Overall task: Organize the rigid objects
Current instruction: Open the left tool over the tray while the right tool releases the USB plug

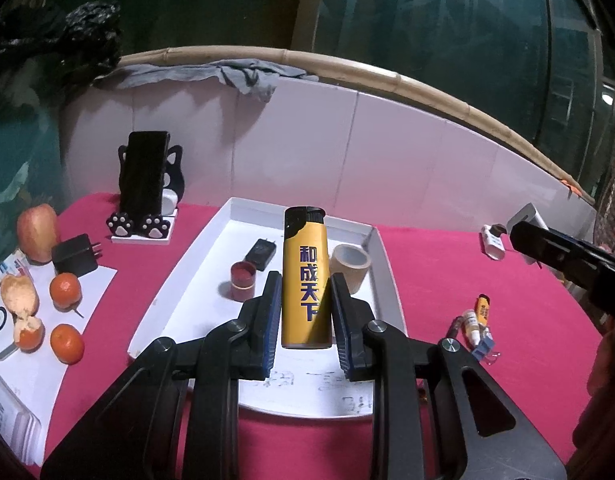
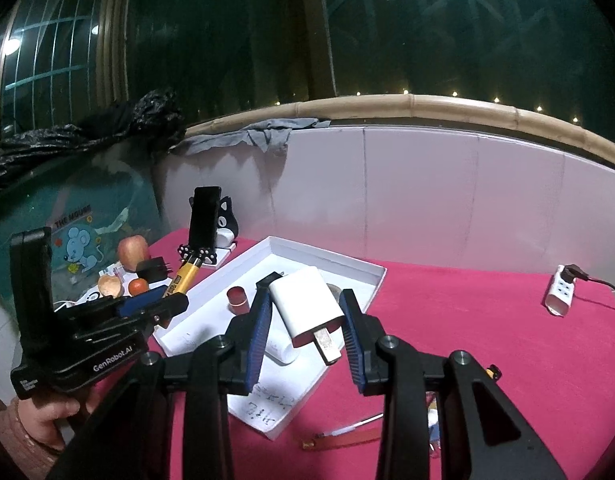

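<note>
Behind charger (image 2: 305,308), cup (image 2: 333,291) mostly hidden

The yellow lighter (image 1: 305,280) looks like glossy smooth plastic; the white charger (image 2: 305,306) is smooth, satiny plastic with metal prongs. A matt magenta cloth (image 1: 467,280) covers the bench, the white tray (image 1: 377,248) looks like matt cardboard, and ribbed blue pads (image 1: 272,312) line the matt black left gripper (image 1: 305,316)

Home balcony: bamboo rail (image 2: 427,106), fruit-strewn table (image 1: 447,280)
</note>
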`<control>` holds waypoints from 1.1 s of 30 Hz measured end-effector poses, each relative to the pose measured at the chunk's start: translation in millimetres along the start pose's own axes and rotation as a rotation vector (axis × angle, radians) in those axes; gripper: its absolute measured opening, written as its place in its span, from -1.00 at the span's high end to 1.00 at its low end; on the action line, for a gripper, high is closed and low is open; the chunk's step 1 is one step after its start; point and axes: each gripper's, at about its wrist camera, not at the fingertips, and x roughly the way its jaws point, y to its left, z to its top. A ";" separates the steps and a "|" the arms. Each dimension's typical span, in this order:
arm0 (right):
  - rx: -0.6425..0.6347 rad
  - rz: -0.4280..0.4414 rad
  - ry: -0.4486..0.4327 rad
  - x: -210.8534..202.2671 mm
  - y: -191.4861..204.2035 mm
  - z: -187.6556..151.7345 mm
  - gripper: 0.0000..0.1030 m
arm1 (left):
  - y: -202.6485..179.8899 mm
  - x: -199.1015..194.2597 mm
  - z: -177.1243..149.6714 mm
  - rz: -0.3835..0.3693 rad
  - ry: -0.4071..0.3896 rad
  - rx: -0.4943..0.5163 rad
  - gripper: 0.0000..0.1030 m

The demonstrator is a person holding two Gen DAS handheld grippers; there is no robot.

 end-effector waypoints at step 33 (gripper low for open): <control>0.041 0.034 0.305 167.2 20.9 -19.8 0.33 | 49.1 124.9 12.4 0.140 0.236 -0.011 0.55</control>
